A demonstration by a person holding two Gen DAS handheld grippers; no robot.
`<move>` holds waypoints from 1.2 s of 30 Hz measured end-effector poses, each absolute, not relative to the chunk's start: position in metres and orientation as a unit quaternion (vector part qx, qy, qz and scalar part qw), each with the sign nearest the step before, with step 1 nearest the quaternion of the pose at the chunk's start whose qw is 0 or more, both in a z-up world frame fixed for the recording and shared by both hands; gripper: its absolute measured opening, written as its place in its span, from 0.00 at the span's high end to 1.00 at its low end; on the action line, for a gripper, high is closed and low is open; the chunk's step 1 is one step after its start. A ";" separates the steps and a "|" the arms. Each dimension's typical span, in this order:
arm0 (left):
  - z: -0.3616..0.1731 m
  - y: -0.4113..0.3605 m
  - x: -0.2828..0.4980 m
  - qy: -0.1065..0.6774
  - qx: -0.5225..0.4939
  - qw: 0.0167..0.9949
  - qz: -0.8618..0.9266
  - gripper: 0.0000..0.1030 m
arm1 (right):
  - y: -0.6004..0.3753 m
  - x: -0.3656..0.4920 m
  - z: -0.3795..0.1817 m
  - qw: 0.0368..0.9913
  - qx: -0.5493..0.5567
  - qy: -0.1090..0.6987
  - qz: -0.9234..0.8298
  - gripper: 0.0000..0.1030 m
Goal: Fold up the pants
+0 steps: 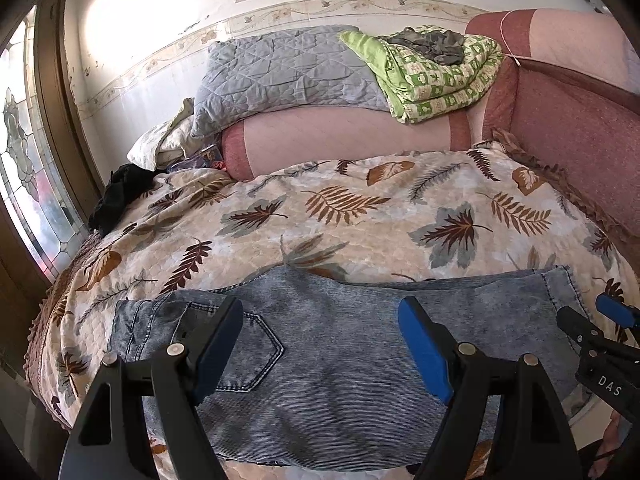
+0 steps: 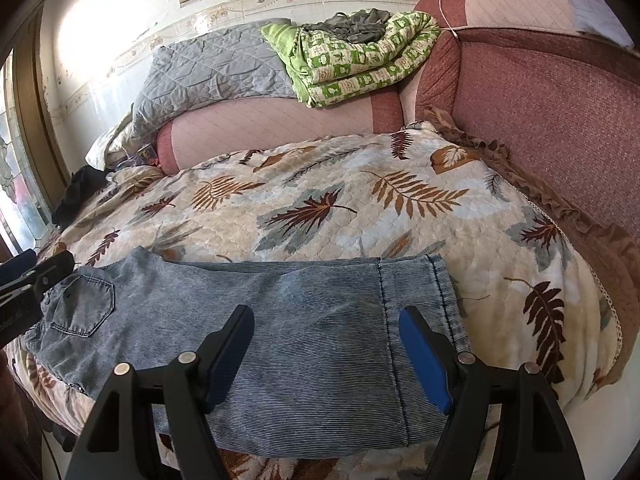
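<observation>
Light blue denim pants point(image 1: 332, 364) lie flat across the near edge of the leaf-print bedspread point(image 1: 360, 216), waist and back pocket point(image 1: 248, 356) to the left, leg hems point(image 2: 436, 296) to the right. My left gripper point(image 1: 320, 344) is open above the waist half, holding nothing. My right gripper point(image 2: 326, 354) is open above the hem half, holding nothing; it also shows at the right edge of the left wrist view point(image 1: 596, 320). The left gripper shows at the left edge of the right wrist view point(image 2: 36, 276).
A pink bolster point(image 1: 352, 140) lies at the back with a grey quilted pillow point(image 1: 280, 68) and a folded green blanket point(image 1: 436, 76) on it. A red padded headboard point(image 2: 552, 120) runs along the right. A dark garment point(image 1: 120, 196) lies at the left by a stained-glass door point(image 1: 24, 168).
</observation>
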State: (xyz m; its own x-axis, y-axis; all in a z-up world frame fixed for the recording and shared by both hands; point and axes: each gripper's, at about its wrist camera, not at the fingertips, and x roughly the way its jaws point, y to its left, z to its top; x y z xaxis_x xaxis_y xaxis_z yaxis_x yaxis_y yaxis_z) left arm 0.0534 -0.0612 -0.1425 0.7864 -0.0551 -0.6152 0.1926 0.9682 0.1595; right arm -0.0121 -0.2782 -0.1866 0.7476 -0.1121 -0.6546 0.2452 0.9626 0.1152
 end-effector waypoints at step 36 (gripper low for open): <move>-0.140 -0.088 0.047 0.315 0.127 0.936 -0.096 0.22 | -0.287 -0.012 -0.190 0.925 0.110 0.348 -0.105 0.24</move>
State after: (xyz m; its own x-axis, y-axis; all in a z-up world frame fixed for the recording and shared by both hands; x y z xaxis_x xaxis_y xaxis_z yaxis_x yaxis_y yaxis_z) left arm 0.0467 -0.0877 -0.1397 0.7837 -0.1001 -0.6131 0.2599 0.9492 0.1772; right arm -0.0117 -0.2870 -0.1901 0.7363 -0.1170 -0.6664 0.2705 0.9537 0.1315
